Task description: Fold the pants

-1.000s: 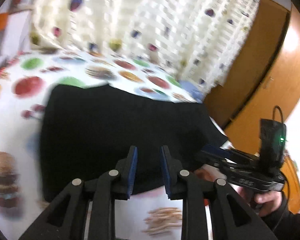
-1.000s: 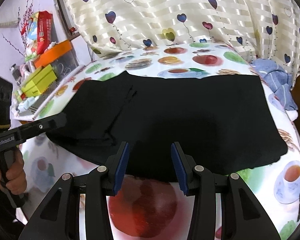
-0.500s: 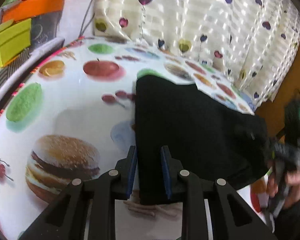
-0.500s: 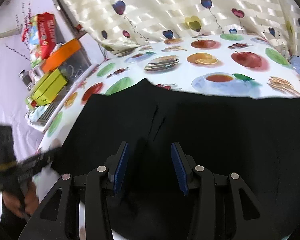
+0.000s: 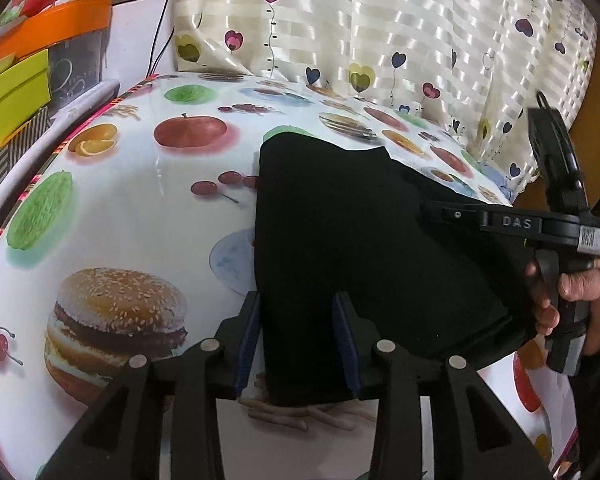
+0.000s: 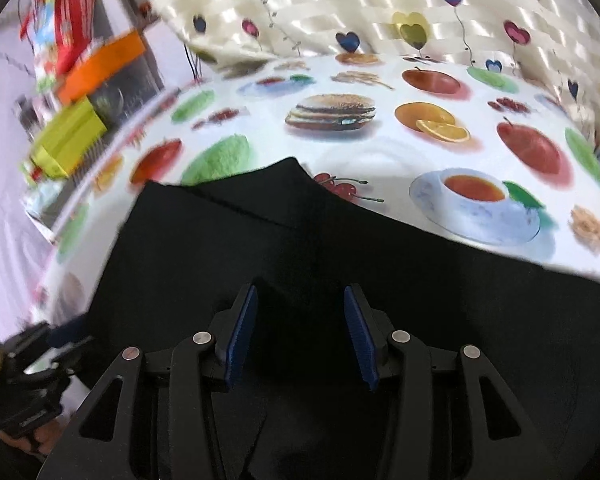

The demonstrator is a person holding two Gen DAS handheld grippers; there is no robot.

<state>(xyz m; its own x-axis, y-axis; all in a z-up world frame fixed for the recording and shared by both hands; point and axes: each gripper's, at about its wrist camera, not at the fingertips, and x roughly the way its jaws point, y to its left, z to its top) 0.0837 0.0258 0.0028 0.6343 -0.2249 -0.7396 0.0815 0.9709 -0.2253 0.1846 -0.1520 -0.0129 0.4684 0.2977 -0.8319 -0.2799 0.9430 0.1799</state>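
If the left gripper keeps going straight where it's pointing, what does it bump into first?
Most likely the black pants. The left gripper points down at their near corner, fingers apart, jaws having just opened, with the cloth between them. Depth is hard to judge, but nothing else lies in that line above the tablecloth.

table (image 5: 148, 184): food-print cloth | on it: black pants (image 5: 340, 232), lying flat

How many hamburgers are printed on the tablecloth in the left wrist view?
1: a hamburger at lower left, beside the black pants. More may lie hidden under the pants.
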